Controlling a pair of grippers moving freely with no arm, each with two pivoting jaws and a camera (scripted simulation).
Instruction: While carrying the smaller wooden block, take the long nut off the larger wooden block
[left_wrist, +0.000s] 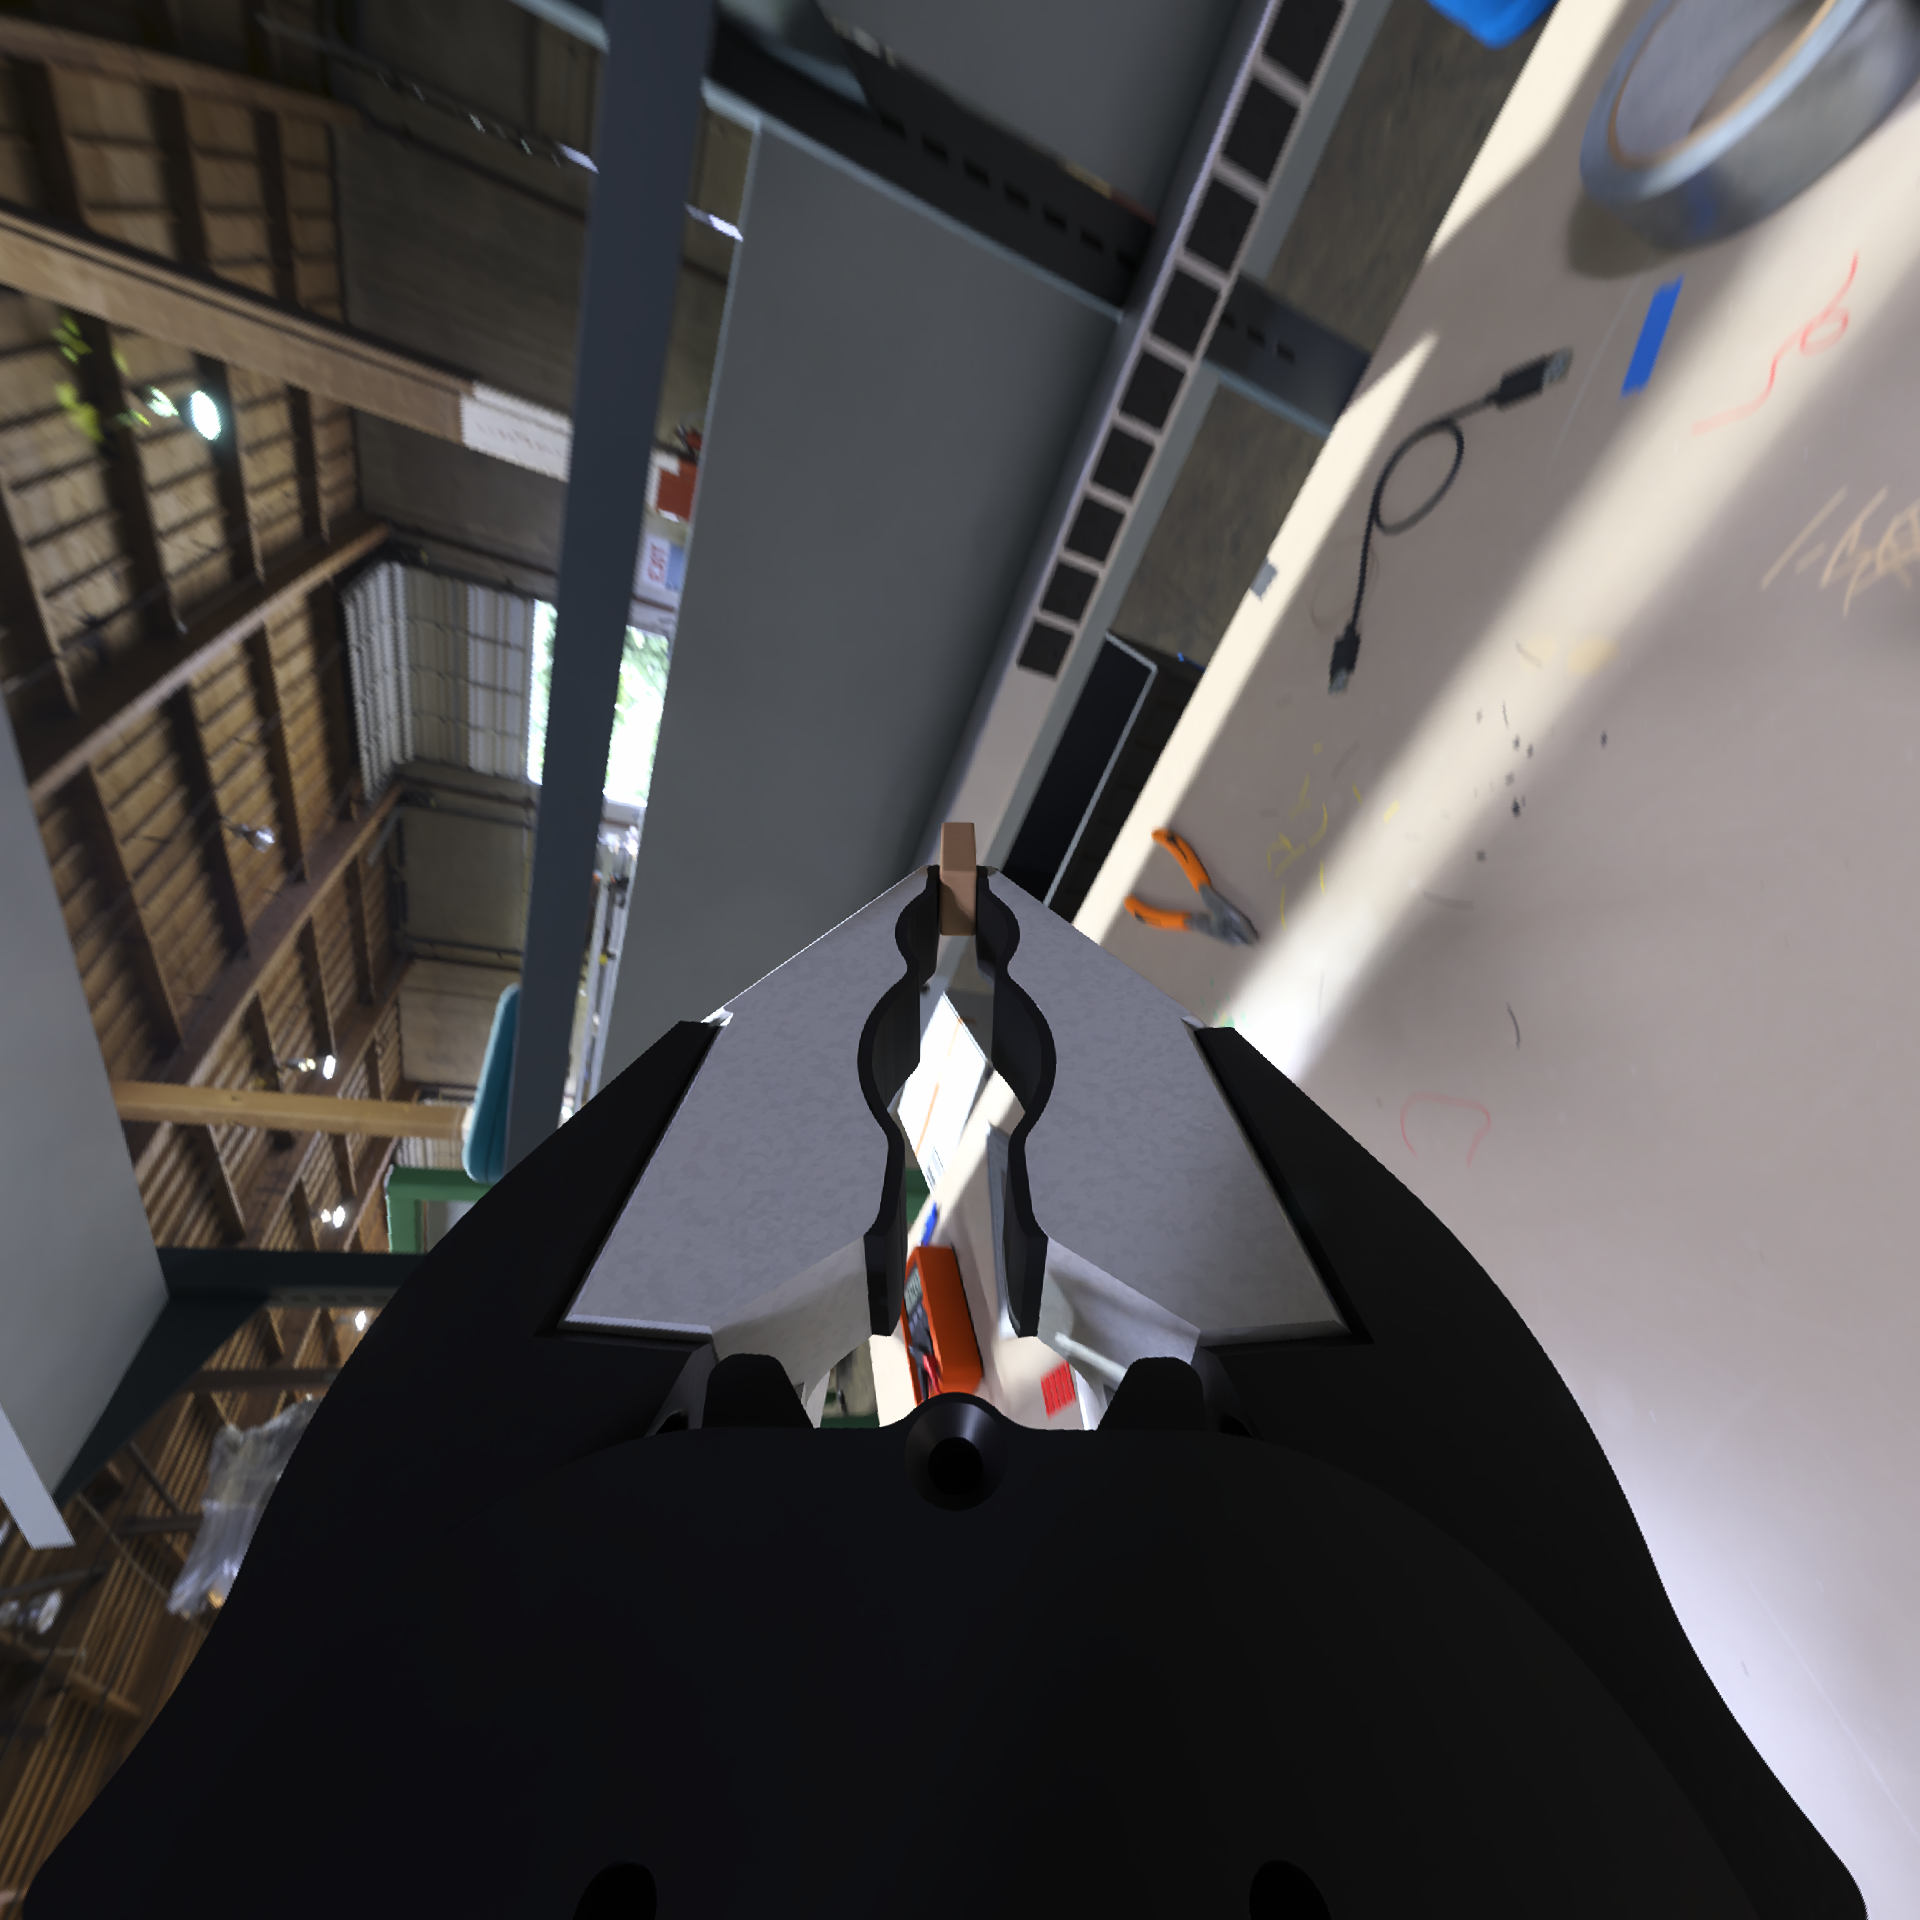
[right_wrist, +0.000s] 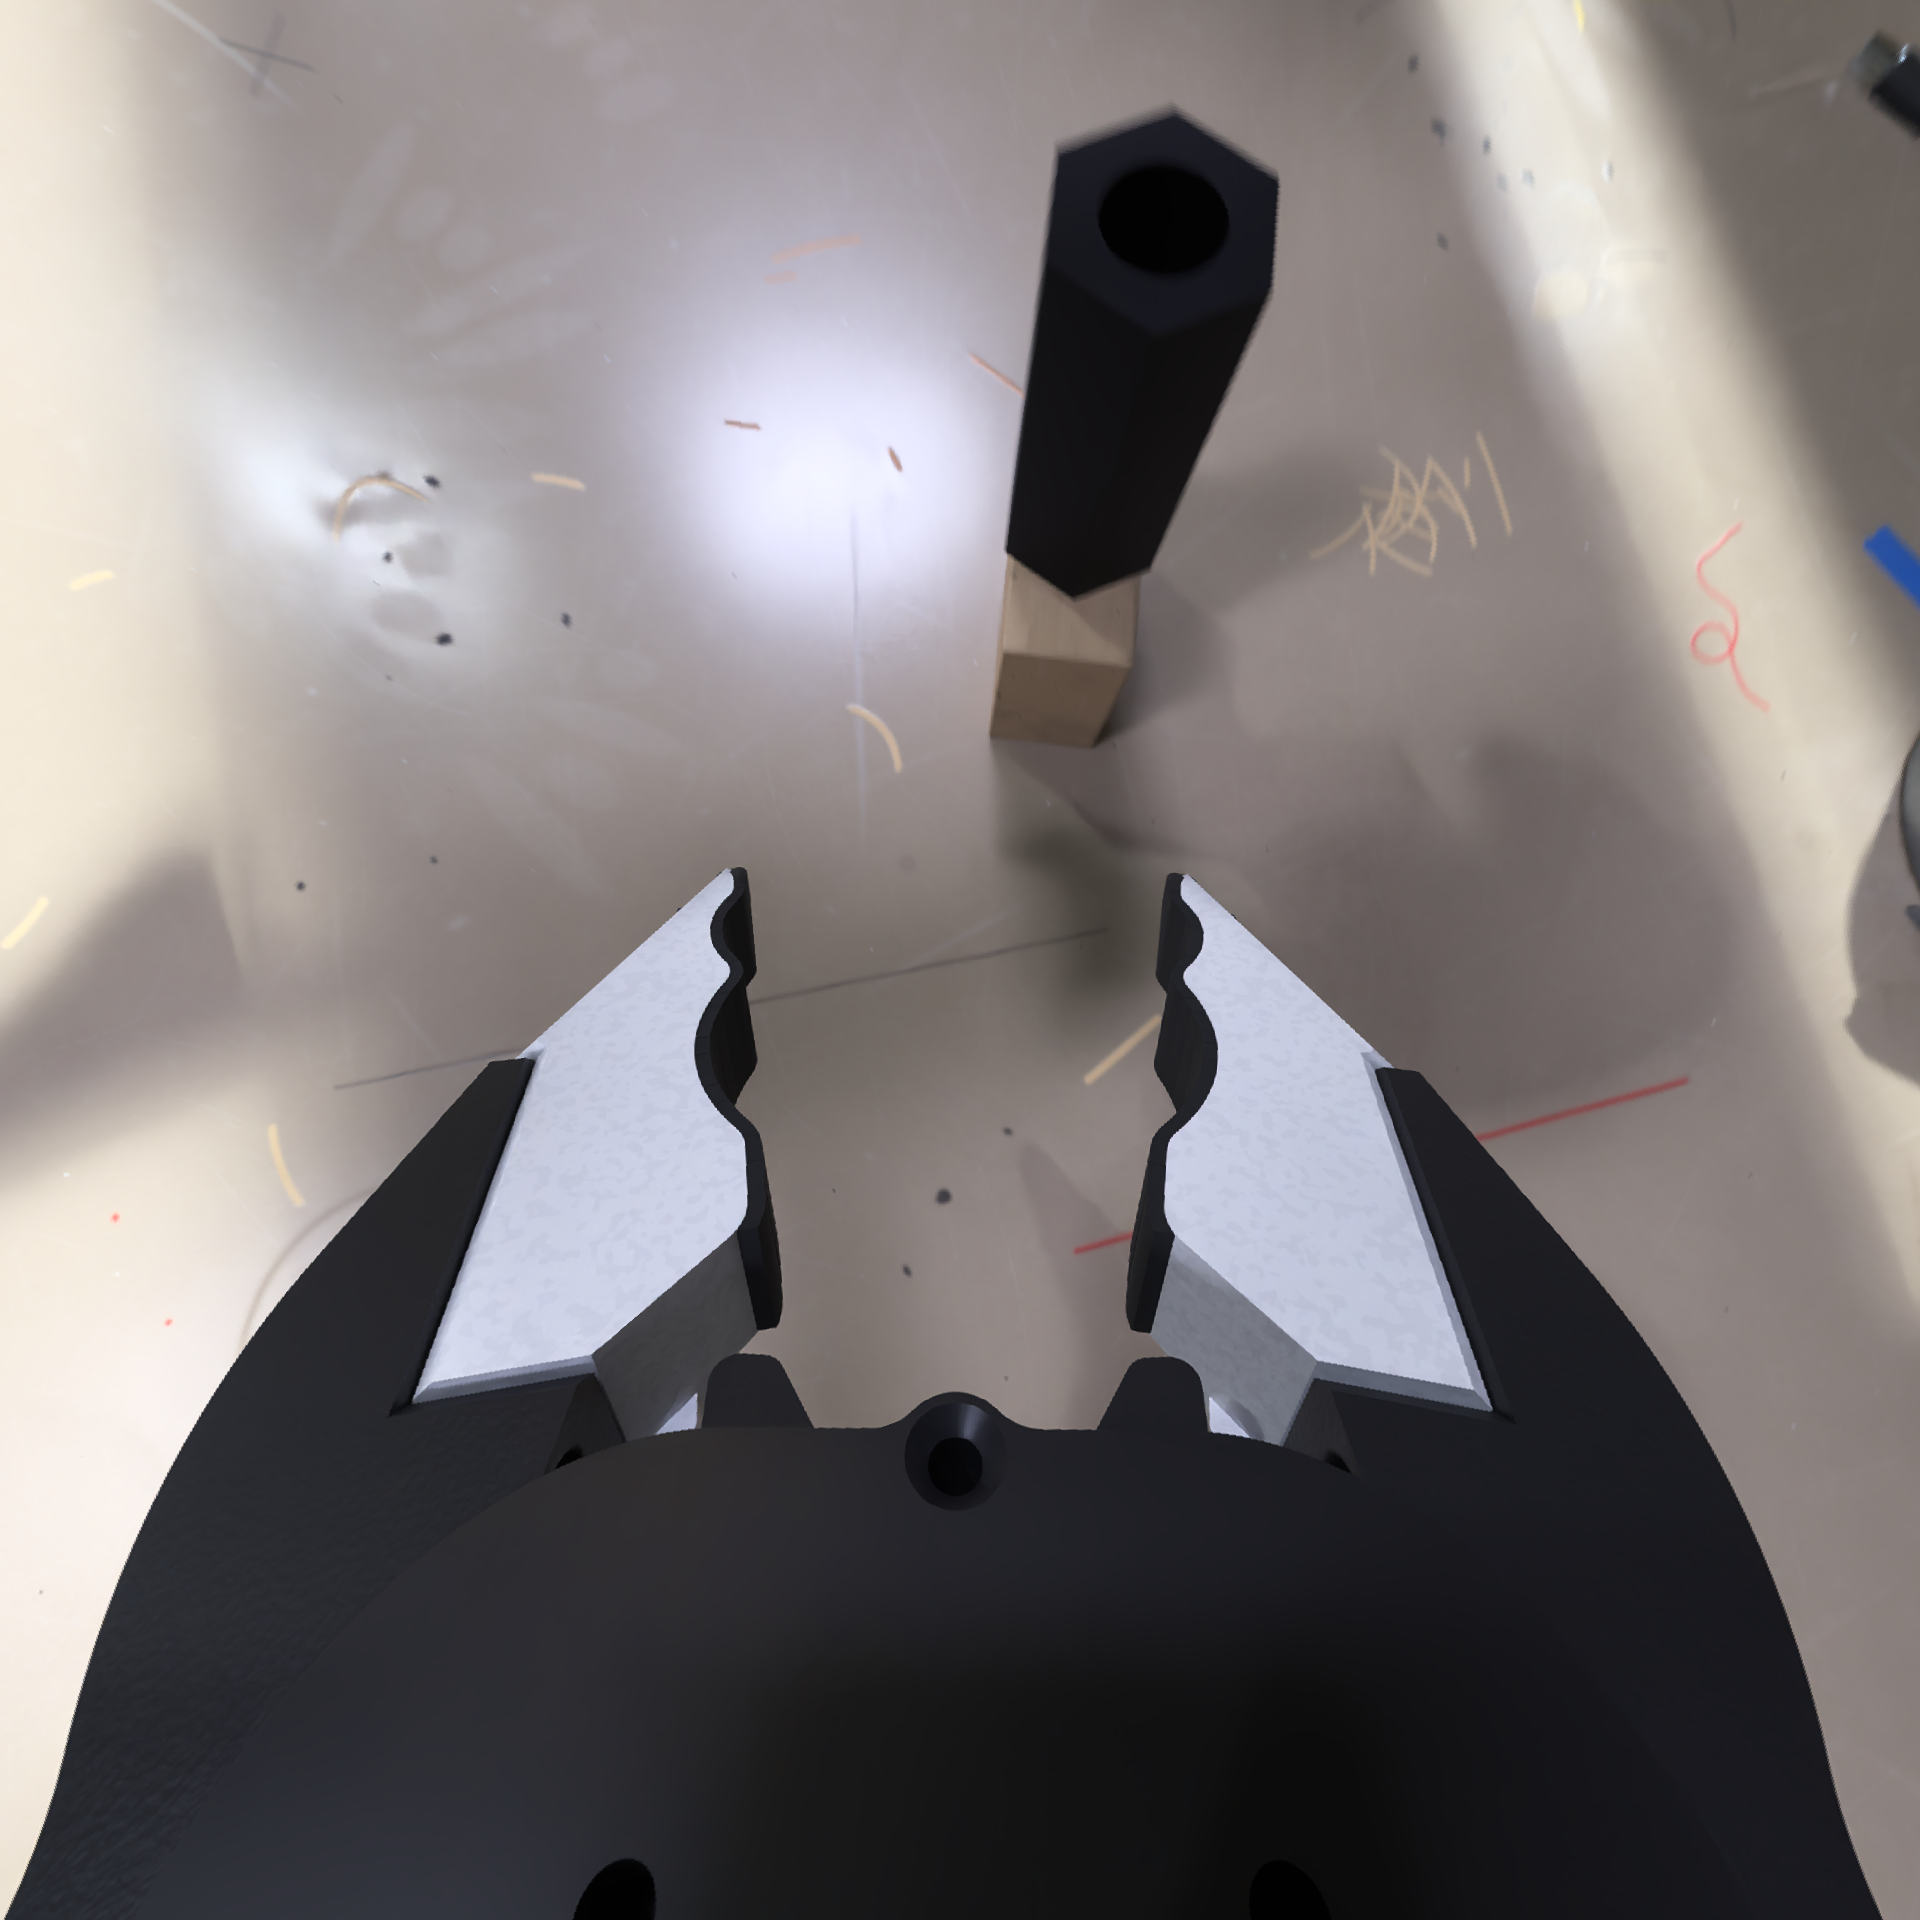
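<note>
While its jaws stand spread with nothing between them, the right gripper (right_wrist: 956, 914) hangs above the workbench (right_wrist: 520, 727) just short of the larger wooden block (right_wrist: 1055, 675), a stance that suits closing around a tall thing from the side. That pale block stands on the bench beyond the fingertips, and the long nut (right_wrist: 1138, 353), black and six-sided with an open bore at its top, stands upright on it, rising well above the block and overhanging one corner; so tall a load on so small a base looks likely to tip if nudged. Away from the block, the left gripper (left_wrist: 958, 906) is turned on its side and pinches the smaller wooden block (left_wrist: 957, 878) at its very fingertips, held clear of the bench, probably to keep it out of the other gripper's way. Beyond it lie orange-handled pliers (left_wrist: 1195, 904), then a black cable (left_wrist: 1392, 499) and a roll of tape (left_wrist: 1756, 94).
</note>
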